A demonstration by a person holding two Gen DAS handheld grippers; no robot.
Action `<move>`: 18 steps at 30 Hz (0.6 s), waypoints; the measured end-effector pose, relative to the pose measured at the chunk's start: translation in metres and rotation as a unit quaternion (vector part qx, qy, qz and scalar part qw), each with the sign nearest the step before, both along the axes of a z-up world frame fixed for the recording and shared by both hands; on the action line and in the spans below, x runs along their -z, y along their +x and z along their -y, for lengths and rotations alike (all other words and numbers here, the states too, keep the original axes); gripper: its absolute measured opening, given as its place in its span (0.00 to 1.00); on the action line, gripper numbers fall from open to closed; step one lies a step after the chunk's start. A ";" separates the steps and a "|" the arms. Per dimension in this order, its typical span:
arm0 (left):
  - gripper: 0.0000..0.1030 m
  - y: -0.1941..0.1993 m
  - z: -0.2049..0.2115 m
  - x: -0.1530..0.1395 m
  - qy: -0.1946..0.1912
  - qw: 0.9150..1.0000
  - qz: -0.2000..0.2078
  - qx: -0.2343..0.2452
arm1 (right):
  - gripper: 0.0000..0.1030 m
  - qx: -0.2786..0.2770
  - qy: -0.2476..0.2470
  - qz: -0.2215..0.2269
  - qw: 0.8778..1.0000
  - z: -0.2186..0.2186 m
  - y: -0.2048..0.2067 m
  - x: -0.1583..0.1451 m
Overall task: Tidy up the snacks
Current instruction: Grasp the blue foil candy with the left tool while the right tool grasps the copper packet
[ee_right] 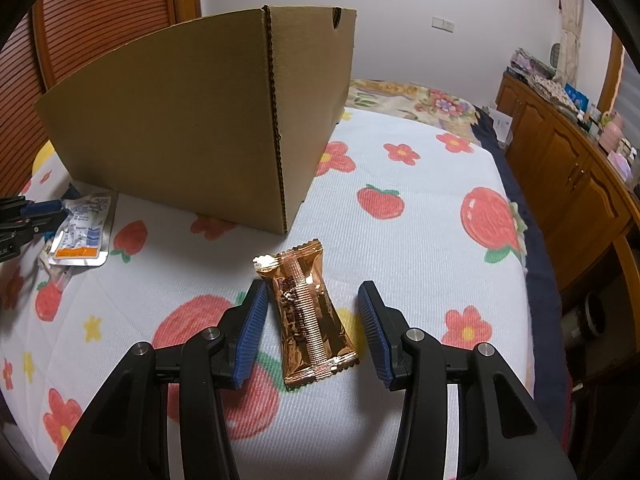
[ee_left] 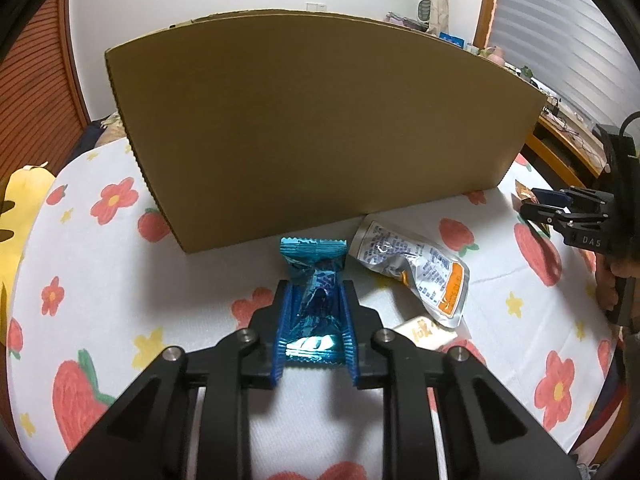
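My left gripper [ee_left: 314,300] is clamped on a blue foil snack packet [ee_left: 314,280], its ribbed blue pads pressing both long sides so the wrapper pinches in at the waist. The packet is shiny teal with crimped ends; its far end fans out past my fingertips, just short of the cardboard box [ee_left: 320,120]. Whether it is lifted off the cloth or resting on it, I cannot tell.

To the right of it a crumpled silver pouch [ee_left: 412,264] with small print and an orange band lies flat on the strawberry-and-flower bedspread [ee_left: 100,240], near the box's front wall. Just below the pouch a pale cream packet [ee_left: 428,332] peeks out beside my right finger.

Further right, my right gripper [ee_right: 312,320] stands wide, with its blue pads apart on either side of a copper-coloured foil snack packet [ee_right: 308,312]. That packet lies lengthwise on the bedspread [ee_right: 420,240], a little askew, its left edge next to my left pad and clear of the right one. Its seam side faces up, with a ridged strip down the middle and crimped ends.

The box [ee_right: 180,128] stands upright beyond both packets with its plain brown walls facing me; its inside is hidden from both views. At the far right a wooden cabinet [ee_right: 560,168] runs alongside the bed, cluttered on top
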State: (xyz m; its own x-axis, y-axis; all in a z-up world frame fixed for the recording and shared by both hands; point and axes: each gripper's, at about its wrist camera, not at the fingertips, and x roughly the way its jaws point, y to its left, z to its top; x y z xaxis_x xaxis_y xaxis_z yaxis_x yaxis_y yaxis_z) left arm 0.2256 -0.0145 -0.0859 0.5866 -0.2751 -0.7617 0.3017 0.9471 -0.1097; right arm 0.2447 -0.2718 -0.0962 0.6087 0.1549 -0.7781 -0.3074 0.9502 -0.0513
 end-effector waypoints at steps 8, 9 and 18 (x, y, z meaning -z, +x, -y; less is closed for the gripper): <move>0.20 -0.003 -0.007 -0.002 -0.004 1.000 0.004 -0.008 | 0.45 0.000 0.000 0.000 1.000 0.000 0.000 0.000; 0.20 -0.004 -0.008 -0.003 -0.005 1.000 0.007 -0.010 | 0.45 0.000 -0.001 0.001 1.000 0.000 0.000 0.000; 0.20 -0.027 -0.016 -0.023 -0.022 0.999 0.028 -0.006 | 0.21 -0.001 -0.013 0.008 1.000 -0.004 -0.002 -0.001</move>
